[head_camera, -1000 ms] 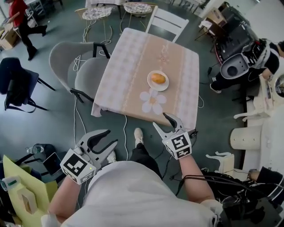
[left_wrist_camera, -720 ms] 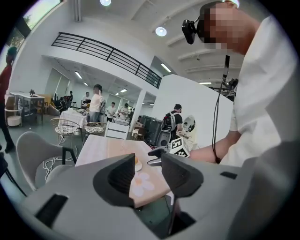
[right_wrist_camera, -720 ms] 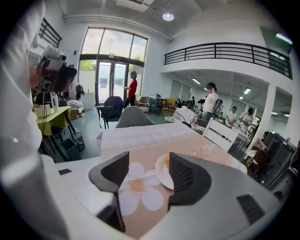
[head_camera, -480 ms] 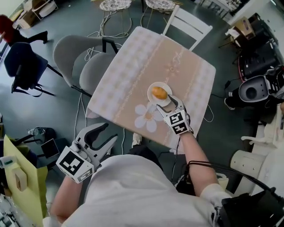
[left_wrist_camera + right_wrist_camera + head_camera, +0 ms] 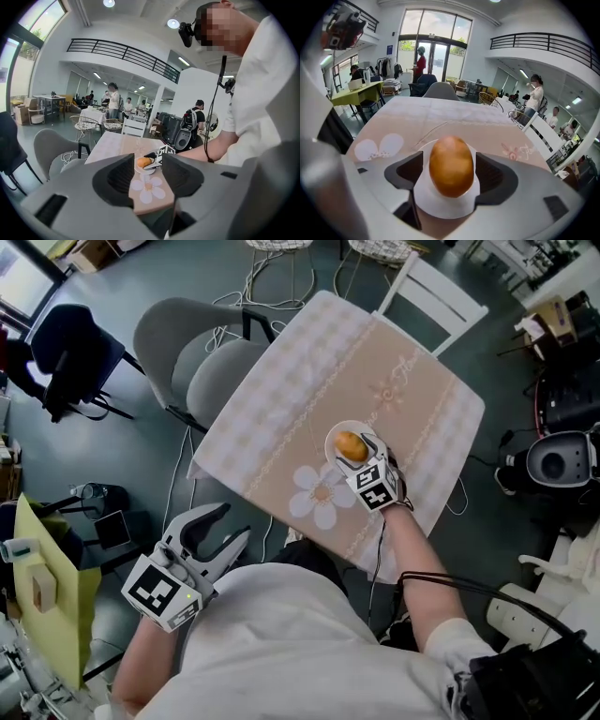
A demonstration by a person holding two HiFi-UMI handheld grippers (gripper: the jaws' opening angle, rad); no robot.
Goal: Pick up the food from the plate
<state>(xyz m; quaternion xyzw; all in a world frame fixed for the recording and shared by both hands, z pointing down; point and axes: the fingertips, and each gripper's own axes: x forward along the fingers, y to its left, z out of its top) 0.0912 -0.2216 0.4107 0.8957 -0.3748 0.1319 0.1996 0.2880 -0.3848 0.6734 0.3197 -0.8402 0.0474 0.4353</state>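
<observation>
Bread roll (image 5: 351,446): golden-brown and oval. It lies on a small white plate (image 5: 443,207) on the near right part of the table, untouched as far as I can see.
Right gripper (image 5: 449,176): I hold it low over the plate rim, aimed along the roll's long axis. The jaws are opening, with the roll between them and one pad on each side.
Contact: I see no pad pressing on the crust. I judge the roll is straddled, not yet gripped.
Why this pose: the wide opening clears the roll's flanks. Coming in low puts the pads at its widest part, so a close should seat well.
Left gripper (image 5: 230,526): the jaws are apart with nothing between them. I keep it down by my body, well off the table, because one gripper is enough for this pick.
Table (image 5: 281,418): it has a pale checked cloth with a tan centre strip. A white flower print (image 5: 319,498) lies just beside the plate.
Surroundings: two grey chairs (image 5: 192,362) stand at the left edge and a white chair (image 5: 436,296) at the far end. There are cables on the floor and people in the far background.
Obstructions: nothing stands between the jaws and the roll. The plate itself is the only concern, as the lower jaw edges sit close to its rim.
Risk, my judgement: a soft crust may dent under a hard squeeze.
</observation>
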